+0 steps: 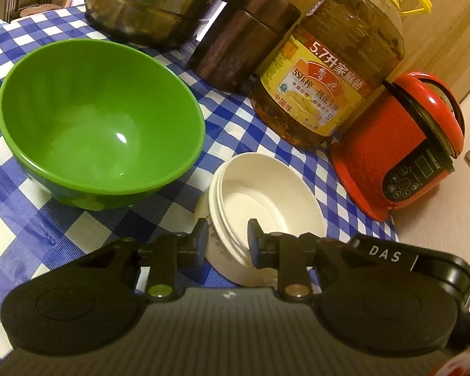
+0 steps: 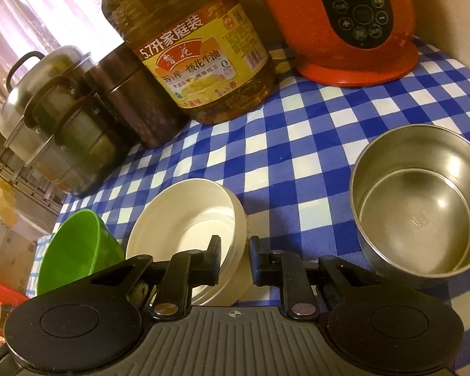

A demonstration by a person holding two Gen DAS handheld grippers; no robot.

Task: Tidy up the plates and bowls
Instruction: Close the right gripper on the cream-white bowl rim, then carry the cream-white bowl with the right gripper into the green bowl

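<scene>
Both claws pinch opposite rims of the white bowl stack (image 1: 263,206): left gripper (image 1: 227,238), right gripper (image 2: 235,258). Lift evenly, level, clear of the green bowl (image 1: 100,122) beside it.

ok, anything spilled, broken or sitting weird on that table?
No spills or damage. One oddity: the nested white bowls sit askew, rims offset instead of flush. Both claws, left and right, straddle that stack's rim. Green bowl and steel bowls stand upright.
</scene>
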